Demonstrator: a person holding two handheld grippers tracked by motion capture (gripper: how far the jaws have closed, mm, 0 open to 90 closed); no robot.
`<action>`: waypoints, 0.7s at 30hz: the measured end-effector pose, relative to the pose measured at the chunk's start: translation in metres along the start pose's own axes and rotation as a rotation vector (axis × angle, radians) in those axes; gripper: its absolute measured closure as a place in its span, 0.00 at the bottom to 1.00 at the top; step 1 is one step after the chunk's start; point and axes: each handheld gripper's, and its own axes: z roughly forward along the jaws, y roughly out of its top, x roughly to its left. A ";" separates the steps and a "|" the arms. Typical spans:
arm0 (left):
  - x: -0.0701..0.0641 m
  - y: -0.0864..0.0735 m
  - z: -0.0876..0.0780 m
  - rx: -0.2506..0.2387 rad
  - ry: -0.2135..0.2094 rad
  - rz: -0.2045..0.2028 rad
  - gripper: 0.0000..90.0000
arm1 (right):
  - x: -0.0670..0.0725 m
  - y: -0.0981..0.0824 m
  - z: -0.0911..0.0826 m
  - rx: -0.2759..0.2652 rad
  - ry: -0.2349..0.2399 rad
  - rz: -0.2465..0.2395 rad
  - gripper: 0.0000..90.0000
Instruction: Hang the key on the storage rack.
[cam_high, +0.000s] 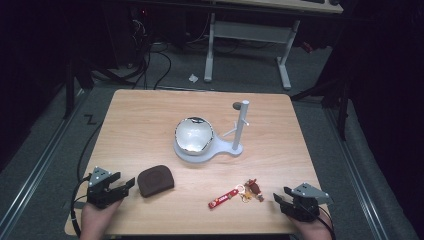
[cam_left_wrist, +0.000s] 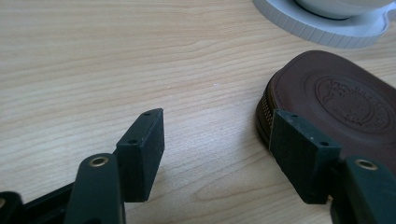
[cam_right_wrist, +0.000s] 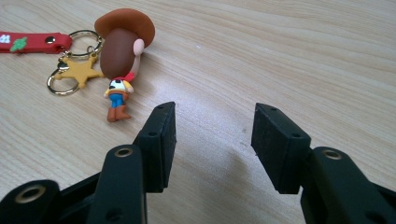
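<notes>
Tabletop: keychain (cam_right_wrist: 112, 60) lies beyond right claw (cam_right_wrist: 212, 140).

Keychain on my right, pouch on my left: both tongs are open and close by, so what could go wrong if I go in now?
1. The keychain lies off to one side of the right tongs, not between the jaws; closing now would likely grab nothing.
2. Its rings, star charm and red strap are loosely linked, so a pinch on the figure may leave them dangling.
3. The left tongs have one jaw at the brown pouch edge; advancing could shove it toward the white stand.
</notes>
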 end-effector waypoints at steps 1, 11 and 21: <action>-0.002 0.000 0.000 -0.001 0.008 0.017 0.40 | 0.000 0.000 0.000 0.001 0.000 0.007 0.55; -0.008 0.000 0.001 0.012 0.003 0.052 0.40 | -0.006 -0.001 0.000 -0.015 -0.019 0.050 0.63; -0.009 -0.001 0.001 0.009 -0.005 0.043 0.40 | -0.005 0.000 -0.003 -0.023 -0.014 0.055 0.63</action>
